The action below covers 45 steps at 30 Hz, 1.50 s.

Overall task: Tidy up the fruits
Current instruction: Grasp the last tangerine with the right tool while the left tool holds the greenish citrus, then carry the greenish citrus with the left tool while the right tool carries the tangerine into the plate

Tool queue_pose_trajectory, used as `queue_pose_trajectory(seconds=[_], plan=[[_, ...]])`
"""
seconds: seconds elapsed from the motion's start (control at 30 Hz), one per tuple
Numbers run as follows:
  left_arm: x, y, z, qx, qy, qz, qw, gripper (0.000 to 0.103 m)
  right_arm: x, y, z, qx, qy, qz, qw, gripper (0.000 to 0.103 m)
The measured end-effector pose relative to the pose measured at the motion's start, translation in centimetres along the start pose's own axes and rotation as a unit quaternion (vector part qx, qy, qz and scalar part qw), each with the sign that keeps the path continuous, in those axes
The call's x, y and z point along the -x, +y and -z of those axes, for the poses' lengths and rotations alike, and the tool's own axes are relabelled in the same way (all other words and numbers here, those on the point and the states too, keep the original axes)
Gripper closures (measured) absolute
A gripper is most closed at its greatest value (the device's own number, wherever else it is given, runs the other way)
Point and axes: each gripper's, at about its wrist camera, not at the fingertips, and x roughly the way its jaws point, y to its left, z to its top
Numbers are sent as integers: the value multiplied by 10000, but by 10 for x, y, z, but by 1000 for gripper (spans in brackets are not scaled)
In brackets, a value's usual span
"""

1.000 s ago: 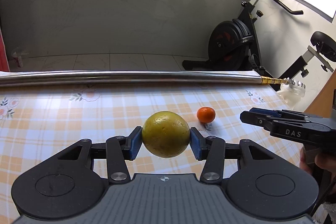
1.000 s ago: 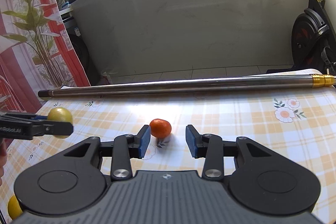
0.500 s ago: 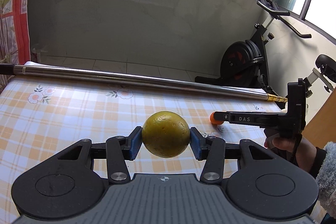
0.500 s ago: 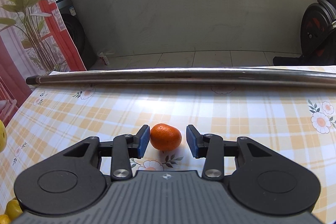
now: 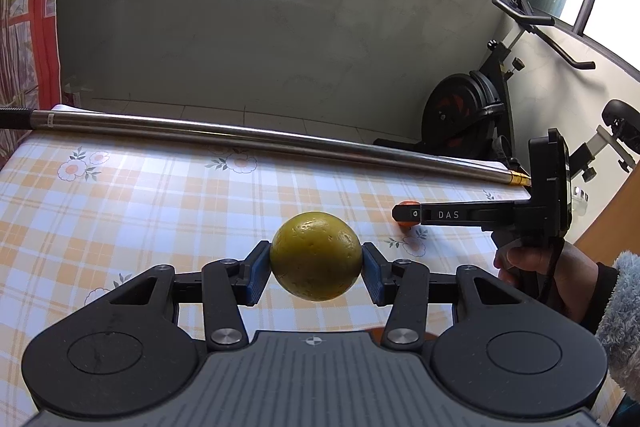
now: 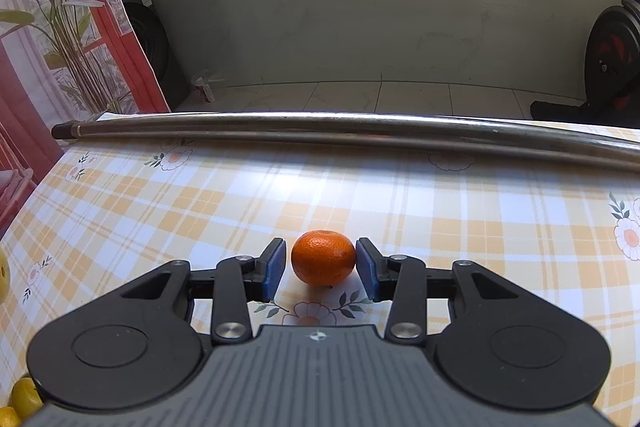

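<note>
My left gripper [image 5: 316, 269] is shut on a round yellow-green fruit [image 5: 315, 255], held above the checked tablecloth [image 5: 160, 211]. In the right wrist view a small orange tangerine [image 6: 323, 257] rests on the cloth between the blue pads of my right gripper [image 6: 320, 269]. The jaws are open: a gap shows at the left pad [image 6: 275, 267], and the right pad sits at the peel. In the left wrist view the right gripper [image 5: 404, 215] comes in from the right, held by a person's hand [image 5: 532, 263]. Its finger hides most of the tangerine [image 5: 407, 225].
A long metal pole [image 6: 340, 125] lies along the table's far edge. Small yellow fruits [image 6: 24, 395] show at the lower left of the right wrist view, and another yellow fruit [image 6: 2, 275] at its left edge. An exercise bike [image 5: 468, 115] stands beyond the table.
My right gripper moved forward and down until the tangerine came between its pads. The left gripper shifted sideways, still holding the yellow-green fruit.
</note>
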Motion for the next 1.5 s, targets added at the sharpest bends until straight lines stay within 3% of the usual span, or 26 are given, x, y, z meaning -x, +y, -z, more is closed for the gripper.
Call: queue_pose_trajectory(seconds=[0.37,0.63,1.0,1.13,1.33,1.5], plan=[[4,0,-1,110,14,95,9999,52,12,8,5,10,7,-55,10000,65],[24,0,6,207,13,212,9996,52,56,25,15,-210,-268,-328,9989,65],[59,-7,17,97,-16,263,9996,52,138,65,58,-268,-907,-485,9943,65],[71,-11,20,36,-8,294,9996,52,163,78,75,-283,-1075,-362,9931,65],[82,-20,35,-45,53,342,9994,52,193,93,105,-307,-1222,-211,9918,65],[76,-24,49,-37,297,476,9984,52,202,88,126,-694,-1129,-291,9908,65]])
